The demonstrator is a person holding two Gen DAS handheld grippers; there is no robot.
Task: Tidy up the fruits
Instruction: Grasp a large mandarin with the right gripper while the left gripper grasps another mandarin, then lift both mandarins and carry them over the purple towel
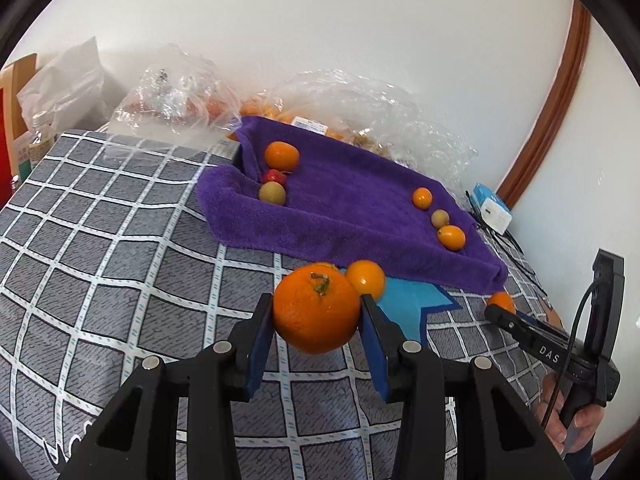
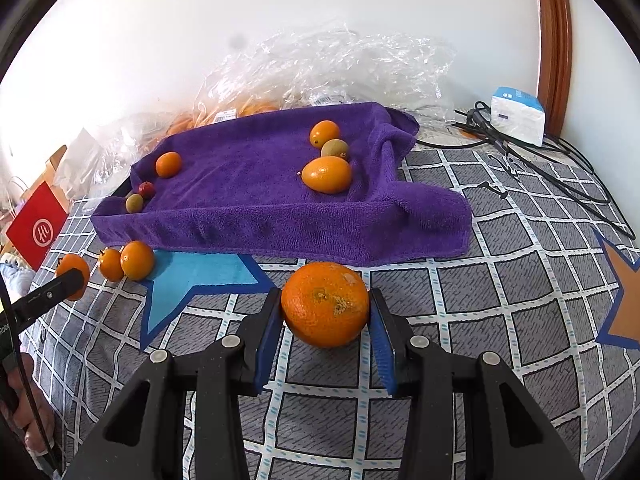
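My left gripper (image 1: 317, 310) is shut on a large orange (image 1: 316, 308) with a green stem, held just above the checked cloth. My right gripper (image 2: 325, 308) is shut on another large orange (image 2: 325, 305) in front of the purple towel-lined tray (image 2: 280, 224). The tray (image 1: 360, 236) holds several small fruits: orange kumquats (image 2: 327, 174), greenish ones (image 2: 335, 148) and a small red one (image 2: 146, 188). Two small oranges (image 2: 137, 260) lie on the cloth by the tray's front left. The left gripper also shows in the right wrist view (image 2: 66, 280), the right gripper in the left wrist view (image 1: 500, 306).
Clear plastic bags of fruit (image 2: 320, 68) lie behind the tray against the wall. A white and blue box (image 2: 518, 114) and black cables (image 2: 560, 172) sit at the back right. A red bag (image 2: 36, 226) stands at the left. A bottle (image 1: 38, 140) stands at far left.
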